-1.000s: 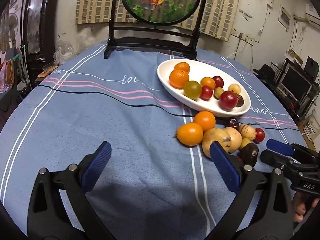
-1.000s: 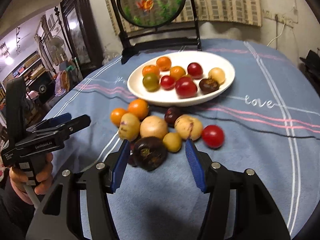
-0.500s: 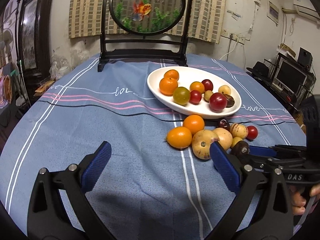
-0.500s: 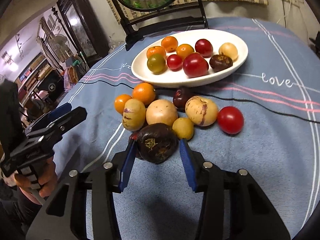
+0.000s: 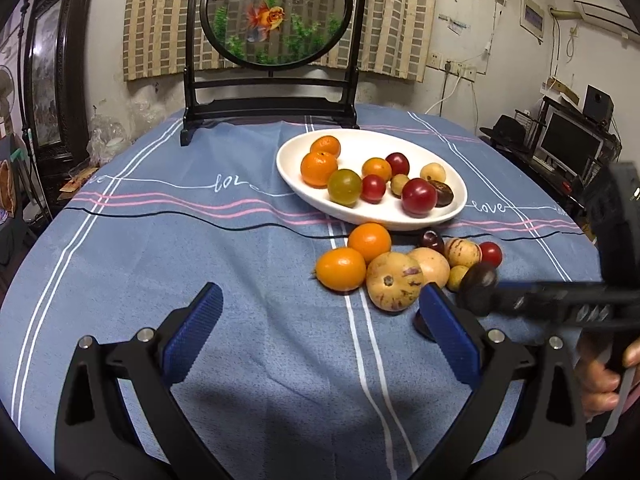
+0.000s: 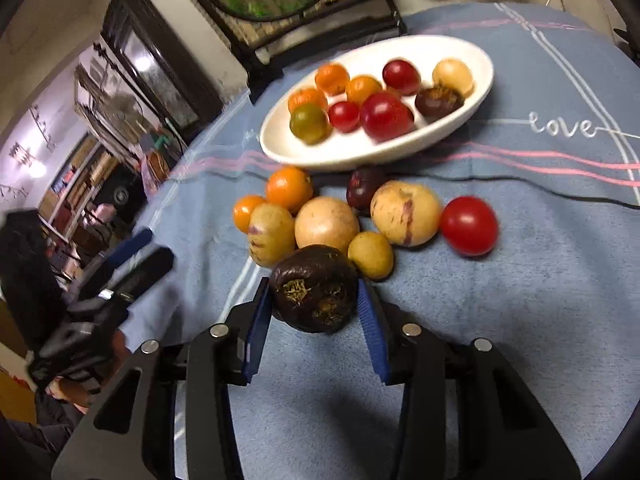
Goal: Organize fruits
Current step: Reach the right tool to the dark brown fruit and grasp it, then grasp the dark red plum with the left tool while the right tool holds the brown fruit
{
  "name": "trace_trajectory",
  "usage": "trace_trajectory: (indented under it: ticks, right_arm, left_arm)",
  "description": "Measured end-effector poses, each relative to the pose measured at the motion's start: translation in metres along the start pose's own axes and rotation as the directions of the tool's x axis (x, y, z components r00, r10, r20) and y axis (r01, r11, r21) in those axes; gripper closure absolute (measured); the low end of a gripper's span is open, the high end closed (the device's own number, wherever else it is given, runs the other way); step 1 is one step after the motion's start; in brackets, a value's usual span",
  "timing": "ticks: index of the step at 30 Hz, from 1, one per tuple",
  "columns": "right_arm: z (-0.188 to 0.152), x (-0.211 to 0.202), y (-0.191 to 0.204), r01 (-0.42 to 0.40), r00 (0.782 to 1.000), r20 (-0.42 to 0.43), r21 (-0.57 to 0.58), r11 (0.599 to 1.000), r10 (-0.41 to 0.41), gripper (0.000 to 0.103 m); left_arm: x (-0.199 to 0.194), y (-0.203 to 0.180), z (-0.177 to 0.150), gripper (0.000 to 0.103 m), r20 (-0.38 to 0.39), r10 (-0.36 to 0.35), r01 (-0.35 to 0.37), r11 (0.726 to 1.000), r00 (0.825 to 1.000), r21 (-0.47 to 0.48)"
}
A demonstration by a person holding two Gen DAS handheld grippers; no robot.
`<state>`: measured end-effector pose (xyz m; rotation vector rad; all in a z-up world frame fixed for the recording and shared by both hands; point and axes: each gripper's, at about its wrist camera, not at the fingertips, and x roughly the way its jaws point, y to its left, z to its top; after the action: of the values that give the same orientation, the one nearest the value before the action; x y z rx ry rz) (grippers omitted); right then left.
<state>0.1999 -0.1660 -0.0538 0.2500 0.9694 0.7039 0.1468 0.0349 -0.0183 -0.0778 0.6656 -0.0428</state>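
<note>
Surroundings: we see a white oval dish (image 6: 280,148) of fruit at upper centre, loose fruit crowded just below it, and a goldfish screen (image 5: 276,12) behind.
Right gripper (image 6: 314,320): our jaws have just been closing and now pinch the dark purple fruit (image 6: 314,288) at lower centre, touching a small yellow fruit (image 6: 370,255).
Change: the gap beside the fruit is gone.
Left gripper (image 5: 320,340): wide open over bare tablecloth (image 5: 160,248).
Left view only: the fruit's shadow beneath it.
</note>
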Motion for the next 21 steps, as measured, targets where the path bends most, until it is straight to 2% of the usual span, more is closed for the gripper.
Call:
trace_trajectory:
  ticks: [3,4,6,8,9,10,11,21]
  right_arm:
    - [0.004,-0.018,-0.003,0.006,0.997,0.078,0.018,1.000,-0.008,0.059]
    - [0.004,-0.022,-0.004,0.028,0.995,0.096,0.018,0.999,-0.030,0.059]
    - [0.006,-0.025,-0.007,0.050,0.993,0.110,0.029,0.998,-0.052,0.059]
    - [0.007,-0.025,-0.011,0.016,0.995,0.097,0.046,0.999,-0.020,0.059]
    - [0.007,-0.026,-0.012,-0.003,0.996,0.092,0.052,0.999,-0.002,0.059]
    - [0.008,-0.027,-0.011,-0.006,0.995,0.096,0.050,0.999,0.002,0.059]
    - [0.009,-0.029,-0.010,-0.001,0.994,0.106,0.041,0.999,-0.003,0.059]
    - [0.010,-0.030,-0.009,-0.005,0.994,0.108,0.048,0.999,0.000,0.059]
  left_arm:
    - [0.001,-0.009,-0.002,0.005,-0.039,-0.082,0.084,0.996,0.996,0.044]
    - [0.001,-0.012,-0.003,0.010,-0.049,-0.107,0.109,0.992,0.993,0.056]
    - [0.002,-0.025,-0.007,0.021,-0.096,-0.196,0.204,0.975,0.976,0.092]
    - [0.007,-0.036,-0.011,0.043,-0.142,-0.237,0.253,0.961,0.961,0.112]
    - [0.010,-0.041,-0.012,0.047,-0.165,-0.247,0.268,0.956,0.955,0.117]
    - [0.013,-0.045,-0.014,0.054,-0.187,-0.254,0.279,0.952,0.949,0.122]
    - [0.016,-0.051,-0.016,0.057,-0.202,-0.252,0.281,0.951,0.946,0.129]
    - [0.045,-0.057,-0.013,0.065,-0.281,-0.239,0.262,0.964,0.929,0.047]
